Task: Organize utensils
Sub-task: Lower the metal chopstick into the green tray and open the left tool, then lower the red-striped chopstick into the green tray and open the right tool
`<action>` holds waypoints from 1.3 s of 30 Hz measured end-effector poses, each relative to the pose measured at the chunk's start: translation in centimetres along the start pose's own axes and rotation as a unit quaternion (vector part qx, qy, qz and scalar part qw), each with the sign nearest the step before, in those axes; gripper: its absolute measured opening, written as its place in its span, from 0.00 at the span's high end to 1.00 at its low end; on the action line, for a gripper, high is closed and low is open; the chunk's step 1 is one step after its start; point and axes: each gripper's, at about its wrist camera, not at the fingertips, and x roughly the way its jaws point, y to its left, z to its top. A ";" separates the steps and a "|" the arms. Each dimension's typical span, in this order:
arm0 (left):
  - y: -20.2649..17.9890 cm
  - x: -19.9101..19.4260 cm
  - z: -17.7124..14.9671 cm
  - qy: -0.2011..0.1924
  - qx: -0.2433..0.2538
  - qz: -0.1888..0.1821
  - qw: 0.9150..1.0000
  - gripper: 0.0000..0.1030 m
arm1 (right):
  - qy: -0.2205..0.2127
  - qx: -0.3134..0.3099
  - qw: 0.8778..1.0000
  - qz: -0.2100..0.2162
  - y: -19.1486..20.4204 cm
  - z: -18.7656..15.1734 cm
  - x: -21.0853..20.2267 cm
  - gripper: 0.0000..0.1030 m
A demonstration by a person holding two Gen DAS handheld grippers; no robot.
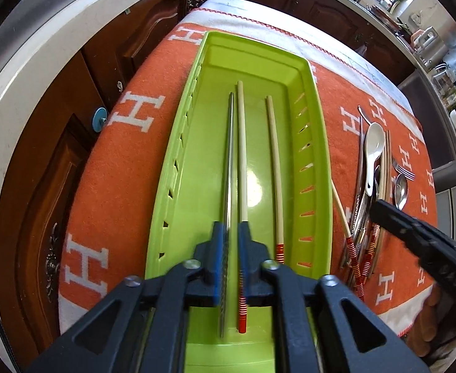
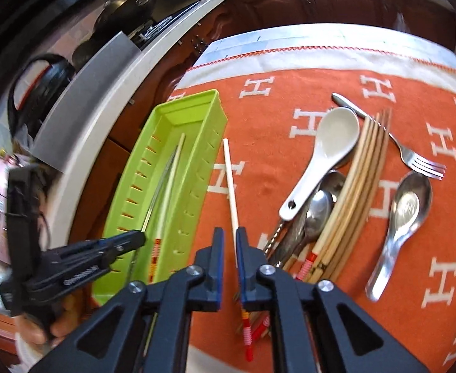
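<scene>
My left gripper (image 1: 231,228) stands released astride two chopsticks (image 1: 242,155) in the green tray (image 1: 318,155). My right gripper (image 2: 230,236) stands released around a loose chopstick (image 2: 230,180); utensil pile (image 2: 337,186) at two o'clock.

A: The tray (image 1: 316,99) is lime green all over. What's under it?

B: An orange cloth (image 2: 274,168) printed with white H letters, with a pale border and red zigzag stitching.

A: And the chopsticks?

B: The loose chopstick (image 2: 231,186) is cream, banded red and gold at its end. The ceramic spoon (image 2: 324,155) is white, the fork (image 2: 414,158) silver.

A: The claw pads (image 1: 217,258)?

B: Blue on black.
</scene>
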 end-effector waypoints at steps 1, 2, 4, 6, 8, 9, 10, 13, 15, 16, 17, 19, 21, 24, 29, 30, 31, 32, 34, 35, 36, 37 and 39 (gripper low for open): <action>0.1 -0.3 0.0 -0.004 0.000 0.000 1.000 0.76 | 0.001 -0.009 1.000 -0.006 0.3 0.0 0.4 0.86; 0.1 -0.6 0.0 -0.012 0.002 0.002 1.000 0.65 | 0.002 -0.020 1.000 -0.015 0.6 -0.1 0.9 0.85; -0.1 -1.5 -0.1 -0.032 0.006 0.011 0.999 0.52 | 0.005 -0.045 0.998 -0.042 1.3 -0.3 2.0 0.84; -0.3 -2.4 -0.1 -0.050 0.012 0.019 0.999 0.46 | 0.011 -0.063 0.996 -0.060 1.6 -0.5 2.8 0.84; -0.5 -3.2 -0.2 -0.066 0.019 0.028 0.997 0.42 | 0.022 -0.075 0.994 -0.075 1.8 -0.8 3.7 0.84; -0.5 -3.4 -0.1 -0.071 0.019 0.032 0.997 0.37 | 0.025 -0.078 0.993 -0.081 1.8 -1.0 4.0 0.83; -0.5 -3.8 -0.1 -0.079 0.019 0.042 0.996 0.34 | 0.014 -0.082 0.993 -0.084 1.9 -1.2 3.9 0.84; -0.4 -4.5 0.0 -0.094 0.018 0.057 0.994 0.31 | 0.020 -0.085 0.992 -0.095 2.0 -1.2 4.0 0.86; -0.1 -4.9 0.1 -0.097 0.015 0.057 0.994 0.31 | 0.026 -0.069 0.993 -0.092 1.6 -1.1 3.8 0.95; 0.0 -5.0 0.1 -0.098 0.014 0.058 0.993 0.31 | 0.028 -0.056 0.994 -0.084 1.3 -1.1 3.6 0.95; 0.1 -5.1 0.0 -0.101 0.013 0.061 0.993 0.31 | 0.030 -0.037 0.996 -0.075 0.8 -1.0 3.3 0.95; 0.2 -5.3 0.0 -0.106 0.013 0.074 0.991 0.31 | 0.029 -0.011 0.997 -0.064 0.2 -0.9 2.7 0.95; 0.2 -5.3 -0.1 -0.109 0.014 0.084 0.990 0.30 | 0.023 0.017 0.998 -0.048 -0.3 -0.8 1.7 0.95; 0.5 -5.5 -0.1 -0.110 0.013 0.095 0.989 0.30 | 0.013 0.048 0.999 -0.018 -0.1 -0.3 -0.1 0.95; 0.5 -6.0 -0.1 -0.120 0.011 0.111 0.986 0.24 | 0.008 0.062 0.997 0.043 2.3 0.9 -2.1 0.95; 0.6 -6.2 0.0 -0.121 0.010 0.113 0.986 0.23 | 0.012 0.063 0.996 0.057 3.0 1.2 -2.2 0.95; 0.6 -6.4 0.0 -0.122 0.009 0.116 0.986 0.23 | 0.016 0.066 0.995 0.067 3.5 1.5 -2.2 0.95; 0.7 -6.5 0.0 -0.124 0.007 0.118 0.985 0.22 | 0.020 0.070 0.995 0.073 4.0 1.7 -1.9 0.95; 1.0 -7.0 0.1 -0.129 0.001 0.124 0.984 0.22 | 0.028 0.074 0.994 0.080 4.9 2.3 -1.4 0.95; 1.1 -7.2 0.1 -0.130 -0.002 0.126 0.984 0.21 | 0.031 0.075 0.993 0.080 5.2 2.5 -1.0 0.95; 1.3 -7.3 0.2 -0.130 -0.005 0.127 0.983 0.21 | 0.035 0.077 0.993 0.082 5.5 2.5 -0.9 0.94; 1.4 -7.4 0.1 -0.130 -0.007 0.127 0.983 0.20 | 0.040 0.077 0.992 0.086 5.9 2.7 -0.5 0.93; 1.8 -7.6 0.1 -0.131 -0.012 0.131 0.983 0.19 | 0.042 0.078 0.992 0.088 6.4 2.9 0.0 0.93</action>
